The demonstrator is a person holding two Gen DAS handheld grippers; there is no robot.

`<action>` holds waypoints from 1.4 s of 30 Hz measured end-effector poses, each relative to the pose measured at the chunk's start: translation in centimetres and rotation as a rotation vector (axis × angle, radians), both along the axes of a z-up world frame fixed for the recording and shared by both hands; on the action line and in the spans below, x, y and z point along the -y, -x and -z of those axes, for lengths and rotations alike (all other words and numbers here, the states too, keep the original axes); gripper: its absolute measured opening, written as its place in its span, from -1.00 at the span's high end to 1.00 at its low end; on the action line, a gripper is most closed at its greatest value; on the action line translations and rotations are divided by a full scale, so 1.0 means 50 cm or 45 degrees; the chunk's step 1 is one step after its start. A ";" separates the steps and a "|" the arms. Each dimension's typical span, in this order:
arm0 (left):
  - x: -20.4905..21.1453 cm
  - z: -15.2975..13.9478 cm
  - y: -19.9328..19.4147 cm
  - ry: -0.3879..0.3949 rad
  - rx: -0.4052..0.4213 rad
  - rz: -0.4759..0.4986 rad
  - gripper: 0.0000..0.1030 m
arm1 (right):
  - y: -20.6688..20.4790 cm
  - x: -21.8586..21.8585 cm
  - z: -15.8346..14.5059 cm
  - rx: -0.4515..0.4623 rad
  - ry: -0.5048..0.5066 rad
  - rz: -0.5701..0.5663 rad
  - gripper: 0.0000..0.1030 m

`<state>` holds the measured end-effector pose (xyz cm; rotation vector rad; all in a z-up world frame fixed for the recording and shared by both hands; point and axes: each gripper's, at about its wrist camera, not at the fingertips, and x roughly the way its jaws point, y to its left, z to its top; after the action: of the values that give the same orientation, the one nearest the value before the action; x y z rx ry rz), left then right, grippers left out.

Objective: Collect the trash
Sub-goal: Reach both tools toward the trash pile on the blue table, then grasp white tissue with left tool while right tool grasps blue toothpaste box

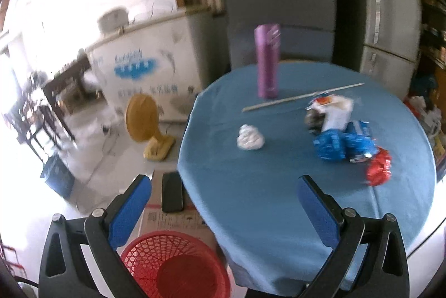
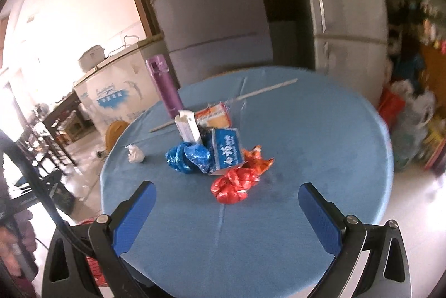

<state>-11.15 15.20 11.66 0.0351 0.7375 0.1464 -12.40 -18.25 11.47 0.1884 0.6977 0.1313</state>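
Hovering with my right gripper [image 2: 227, 204] and left gripper [image 1: 223, 197] both wide and empty, I judge the crumpled red wrapper [image 2: 237, 182], at twelve o'clock on the blue table [image 2: 320, 136], light and springy; I'd pinch its bunched middle.

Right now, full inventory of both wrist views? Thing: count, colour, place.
Table: 1, round, blue cloth.
Flask: 1, purple, upright, far side of table.
Stick: 1, pale, lying beside flask.
Crumpled paper: 1, white, apart from pile.
Crumpled wrappers: blue, pile front.
Red wrapper: 1, nearest edge of pile.
Cartons: blue, white, orange, in pile.
Basket: 1, red mesh, below table edge.
Fan: 1, yellow, floor.
Chest freezer: 1, white, background.
Left gripper: blue fingers, open.
Right gripper: blue fingers, open.
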 end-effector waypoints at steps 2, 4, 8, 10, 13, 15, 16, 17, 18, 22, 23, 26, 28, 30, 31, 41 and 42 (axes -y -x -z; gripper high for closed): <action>-0.037 0.019 -0.051 0.016 -0.059 -0.043 -1.00 | -0.047 0.006 0.020 -0.036 -0.044 -0.029 -1.00; -0.057 0.035 -0.094 0.038 -0.105 -0.057 -1.00 | -0.100 0.013 0.043 -0.066 -0.077 -0.047 -0.97; -0.083 0.071 -0.193 0.139 -0.211 -0.066 -1.00 | -0.209 0.024 0.093 -0.168 -0.136 -0.075 -0.72; -0.082 0.082 -0.232 0.187 -0.250 -0.064 -1.00 | -0.255 0.019 0.115 -0.204 -0.129 -0.094 -0.72; -0.074 0.102 -0.289 0.260 -0.287 -0.065 -1.00 | -0.312 0.005 0.144 -0.236 -0.085 -0.117 -0.72; -0.074 0.120 -0.327 0.320 -0.316 -0.085 -1.00 | -0.347 -0.006 0.165 -0.268 -0.069 -0.130 -0.72; -0.074 0.129 -0.341 0.347 -0.328 -0.099 -1.00 | -0.360 -0.011 0.174 -0.284 -0.065 -0.133 -0.72; -0.074 0.137 -0.357 0.370 -0.342 -0.118 -1.00 | -0.372 -0.016 0.184 -0.299 -0.071 -0.141 -0.72; -0.073 0.147 -0.374 0.384 -0.354 -0.135 -1.00 | -0.381 -0.018 0.189 -0.309 -0.077 -0.148 -0.72; -0.052 0.180 -0.428 0.371 -0.391 -0.144 -1.00 | -0.406 -0.038 0.206 -0.339 -0.034 -0.146 -0.72; -0.046 0.194 -0.444 0.366 -0.408 -0.145 -1.00 | -0.412 -0.042 0.211 -0.344 -0.039 -0.152 -0.71; -0.041 0.226 -0.471 0.369 -0.456 -0.151 -0.88 | -0.422 -0.049 0.219 -0.373 -0.018 -0.151 -0.29; -0.038 0.255 -0.485 0.391 -0.507 -0.153 -0.65 | -0.426 -0.049 0.229 -0.391 -0.034 -0.156 -0.21; -0.035 0.275 -0.492 0.406 -0.542 -0.142 -0.43 | -0.423 -0.048 0.229 -0.375 -0.049 -0.155 -0.20; -0.033 0.284 -0.494 0.417 -0.555 -0.130 -0.30 | -0.421 -0.047 0.228 -0.367 -0.055 -0.155 -0.19; -0.021 0.256 -0.442 0.390 -0.458 -0.034 0.21 | -0.356 -0.007 0.177 -0.263 -0.121 -0.081 -0.18; -0.020 0.247 -0.433 0.393 -0.444 -0.028 0.21 | -0.344 0.000 0.168 -0.242 -0.134 -0.070 -0.18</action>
<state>10.50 16.21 -0.68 -0.2473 1.1025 0.0457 4.82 -18.23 3.08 0.2853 0.8867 0.2047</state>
